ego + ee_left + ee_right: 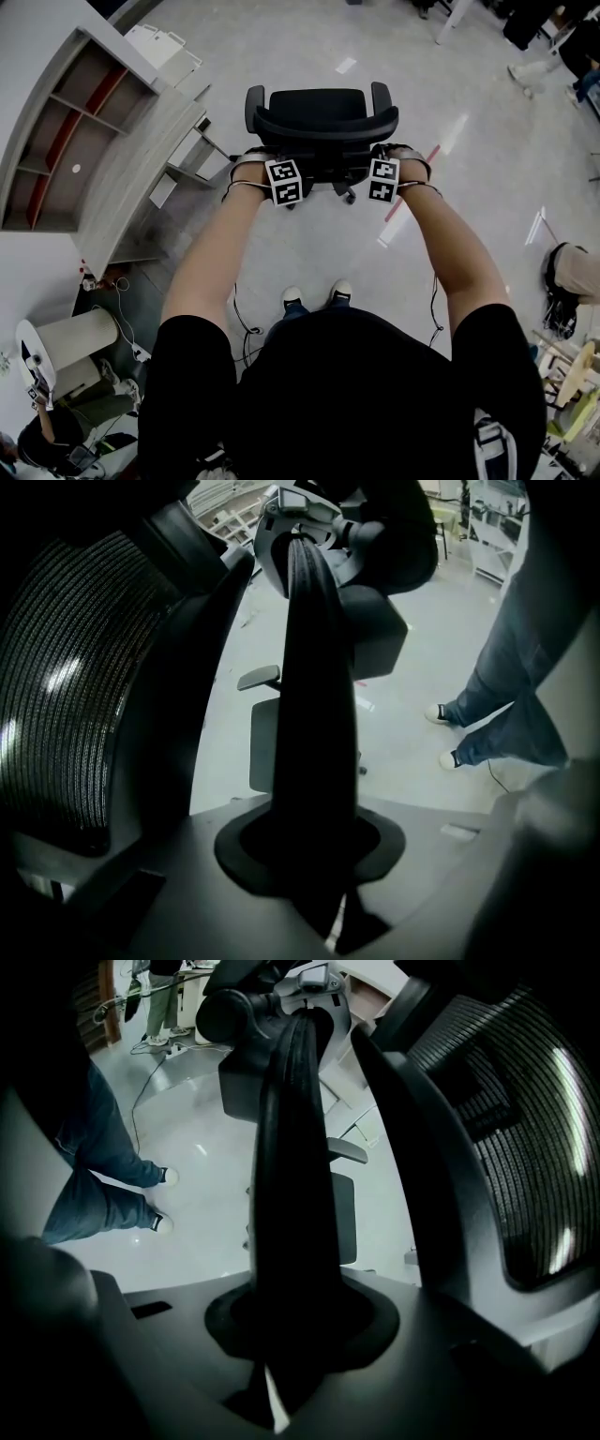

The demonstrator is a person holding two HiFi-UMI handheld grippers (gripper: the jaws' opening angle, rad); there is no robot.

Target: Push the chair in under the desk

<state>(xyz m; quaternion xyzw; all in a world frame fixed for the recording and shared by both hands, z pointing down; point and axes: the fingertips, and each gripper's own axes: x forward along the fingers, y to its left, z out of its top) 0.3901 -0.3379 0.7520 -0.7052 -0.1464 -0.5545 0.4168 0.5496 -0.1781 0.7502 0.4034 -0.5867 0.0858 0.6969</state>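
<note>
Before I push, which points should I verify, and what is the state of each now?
1. Left gripper closed on the chair back: ok.
2. Right gripper closed on the chair back: ok.
3. Chair lined up with the desk: not ok; the desk stands off to its left.
4. Space under the desk free: cannot tell; the desk top hides it.

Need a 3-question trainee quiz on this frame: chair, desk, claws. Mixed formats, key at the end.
1. True or false: the office chair is tucked under the desk.
2. Multiple choice: the jaws of the left claw and the right claw are A) wide apart, B) together, C) clamped on a cup.
3. Fill in: in the head view, the desk stands to the chair's ____.

Key: 1 false; 2 B; 3 left.
</note>
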